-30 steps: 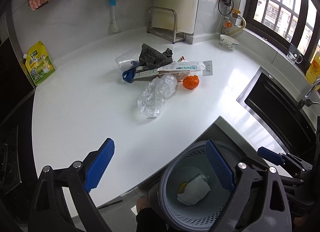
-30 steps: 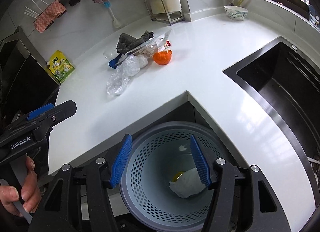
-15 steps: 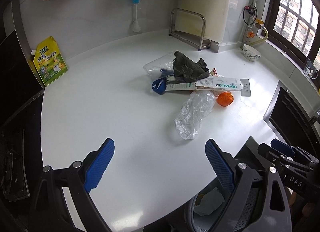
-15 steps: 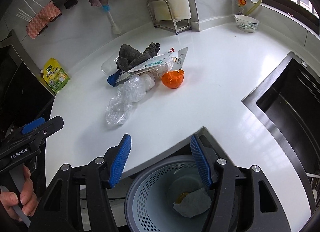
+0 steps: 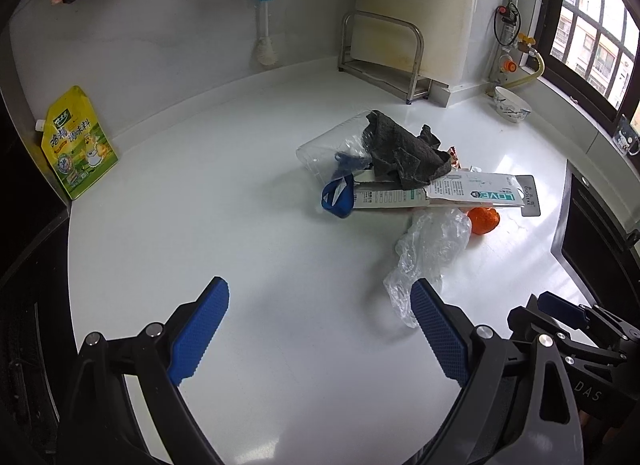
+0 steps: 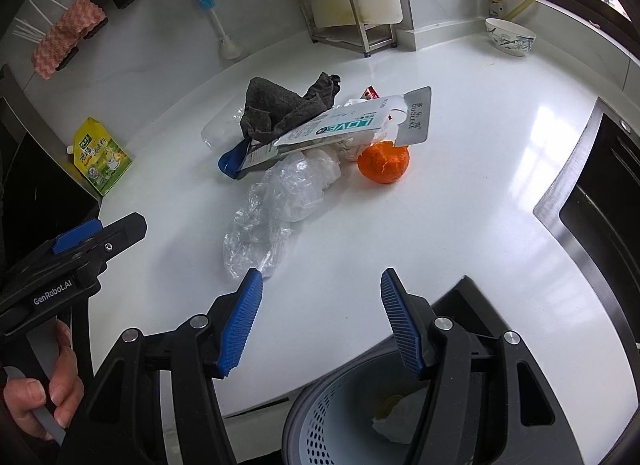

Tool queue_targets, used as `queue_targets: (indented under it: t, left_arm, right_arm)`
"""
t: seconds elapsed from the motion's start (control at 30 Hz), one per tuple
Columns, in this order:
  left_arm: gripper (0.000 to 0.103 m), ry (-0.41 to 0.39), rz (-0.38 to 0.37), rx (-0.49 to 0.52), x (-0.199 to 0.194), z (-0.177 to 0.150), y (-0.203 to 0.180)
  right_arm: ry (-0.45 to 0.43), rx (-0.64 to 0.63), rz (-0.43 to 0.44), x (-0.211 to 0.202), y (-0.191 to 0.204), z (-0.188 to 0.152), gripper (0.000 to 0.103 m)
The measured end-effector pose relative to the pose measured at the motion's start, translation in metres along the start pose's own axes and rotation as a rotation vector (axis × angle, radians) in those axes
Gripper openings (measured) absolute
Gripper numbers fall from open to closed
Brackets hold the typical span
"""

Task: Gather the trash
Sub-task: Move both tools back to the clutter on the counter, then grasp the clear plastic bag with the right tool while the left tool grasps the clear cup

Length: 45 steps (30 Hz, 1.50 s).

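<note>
A trash pile lies mid-counter: a crumpled clear plastic bag [image 5: 430, 255] [image 6: 280, 205], an orange peel [image 5: 483, 220] [image 6: 383, 163], a white LOVE package [image 5: 480, 195] [image 6: 352, 125], a dark grey rag [image 5: 400, 153] [image 6: 284, 109], a blue strap [image 5: 339, 197] and a clear container [image 5: 326, 147]. My left gripper [image 5: 320, 329] is open and empty, over the counter just short of the bag. My right gripper [image 6: 320, 317] is open and empty at the counter's front edge. A grey perforated bin [image 6: 332, 421] below it holds a white wad and something yellow.
A yellow seasoning pouch [image 5: 78, 143] leans at the far left wall. A metal rack [image 5: 384, 57] and a bowl [image 5: 512, 105] stand at the back. A black sink [image 6: 600, 193] lies to the right. A brush and cloths hang on the wall.
Both grippers have risen from over the bin and moved forward over the counter toward the trash pile. Both stay open and empty.
</note>
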<state>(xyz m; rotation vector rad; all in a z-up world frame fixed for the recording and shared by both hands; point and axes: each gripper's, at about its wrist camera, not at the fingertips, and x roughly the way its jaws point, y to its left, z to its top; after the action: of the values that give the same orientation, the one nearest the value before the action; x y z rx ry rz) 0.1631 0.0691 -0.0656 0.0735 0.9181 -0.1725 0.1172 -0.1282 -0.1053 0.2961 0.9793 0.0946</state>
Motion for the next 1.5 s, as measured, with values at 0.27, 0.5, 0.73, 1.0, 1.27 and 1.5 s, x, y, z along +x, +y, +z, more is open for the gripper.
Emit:
queue_targets:
  t: [0.27, 0.5, 0.73, 1.0, 1.27, 1.5]
  left_arm:
    - [0.09, -0.022, -0.046, 0.076, 0.025, 0.032, 0.024]
    - [0.09, -0.041, -0.124, 0.204, 0.049, 0.057, 0.032]
    - [0.09, -0.079, -0.241, 0.355, 0.069, 0.077, 0.029]
    - [0.09, -0.113, -0.369, 0.548, 0.091, 0.086, 0.02]
    - [0.09, -0.118, -0.446, 0.616, 0.107, 0.091, 0.02]
    - [0.09, -0.119, -0.466, 0.627, 0.114, 0.091, 0.023]
  right_arm:
    - [-0.025, 0.09, -0.039, 0.019, 0.014, 0.012, 0.059]
    - [-0.056, 0.202, -0.09, 0.033, 0.022, 0.017, 0.059]
    - [-0.089, 0.279, -0.138, 0.048, 0.036, 0.022, 0.061]
    - [-0.103, 0.337, -0.227, 0.068, 0.05, 0.027, 0.062]
    - [-0.089, 0.391, -0.292, 0.088, 0.05, 0.037, 0.066]
    - [-0.105, 0.387, -0.32, 0.095, 0.051, 0.041, 0.062]
